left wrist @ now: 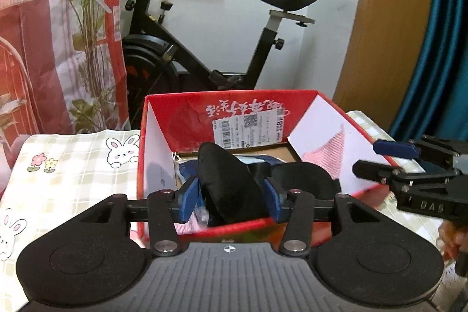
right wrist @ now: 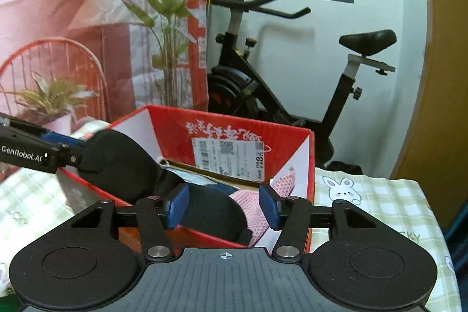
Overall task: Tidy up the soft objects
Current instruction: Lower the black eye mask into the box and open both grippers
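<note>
A black soft piece with two rounded lobes [left wrist: 228, 186] hangs over the near part of an open red cardboard box [left wrist: 292, 104]. One lobe stands upright between the blue pads of my left gripper [left wrist: 229, 202], whose jaws are parted around it. The other lobe [right wrist: 210, 212] lies between the jaws of my right gripper [right wrist: 223, 206], which is open with a gap on its right side. Inside the box lie a pink knitted item [right wrist: 248, 203] and something blue [left wrist: 187, 168]. The right gripper [left wrist: 377, 158] also shows at the box's right wall, and the left gripper [right wrist: 74, 149] at its left.
The box stands on a table under a checked cloth with rabbit prints [left wrist: 73, 165]. An exercise bike [left wrist: 204, 48] and a leafy plant [left wrist: 87, 19] stand behind it. A wooden door [left wrist: 389, 19] and teal curtain [left wrist: 444, 48] are at right. A hand [left wrist: 450, 241] holds the right gripper.
</note>
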